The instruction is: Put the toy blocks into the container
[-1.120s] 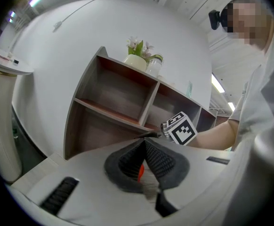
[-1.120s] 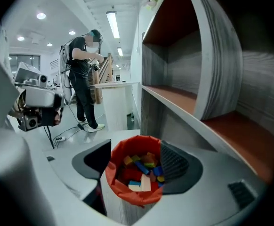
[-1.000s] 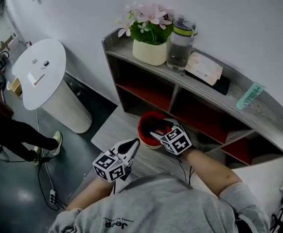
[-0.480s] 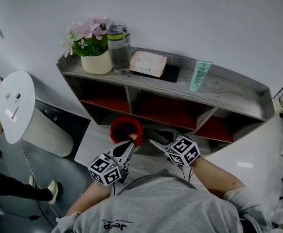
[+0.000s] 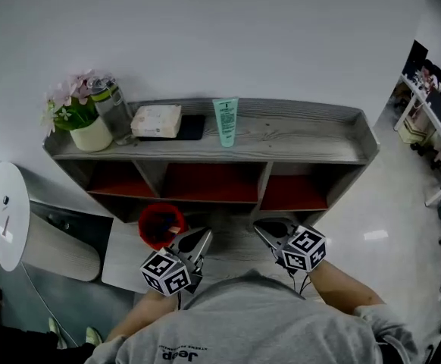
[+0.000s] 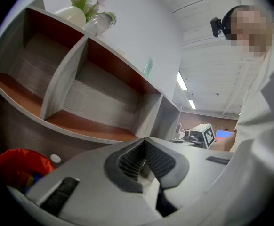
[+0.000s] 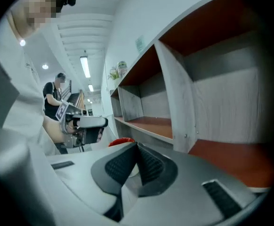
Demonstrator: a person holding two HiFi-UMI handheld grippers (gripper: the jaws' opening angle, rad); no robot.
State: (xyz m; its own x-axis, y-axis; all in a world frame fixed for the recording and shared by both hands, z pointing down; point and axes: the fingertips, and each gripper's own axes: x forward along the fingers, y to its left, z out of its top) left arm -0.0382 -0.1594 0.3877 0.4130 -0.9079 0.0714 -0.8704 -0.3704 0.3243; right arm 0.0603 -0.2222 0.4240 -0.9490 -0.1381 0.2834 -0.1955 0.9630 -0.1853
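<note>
A red container [image 5: 160, 224] stands on the low grey platform [image 5: 118, 252] in front of the shelf unit; it also shows in the left gripper view [image 6: 19, 166] and the right gripper view [image 7: 120, 141]. Some coloured toy pieces [image 6: 29, 179] are dimly visible inside it. My left gripper [image 5: 199, 240] hovers just right of the container, shut and empty, its tips meeting [image 6: 144, 140]. My right gripper [image 5: 268, 229] is farther right, in front of the shelf; its jaws have just been closing and now meet with nothing between them [image 7: 137, 146].
The grey shelf unit [image 5: 281, 127] with red-brown compartments carries a flower pot [image 5: 90, 133], a bottle [image 5: 114, 112], a flat box [image 5: 156, 120] and a green tube [image 5: 225, 121]. A white round table [image 5: 1, 214] stands at left. Another person [image 7: 54, 98] stands in the distance.
Both grippers have moved right, away from the red container. The right gripper left the container's mouth and its jaws went from open to shut. The head view has swung right along the shelf.
</note>
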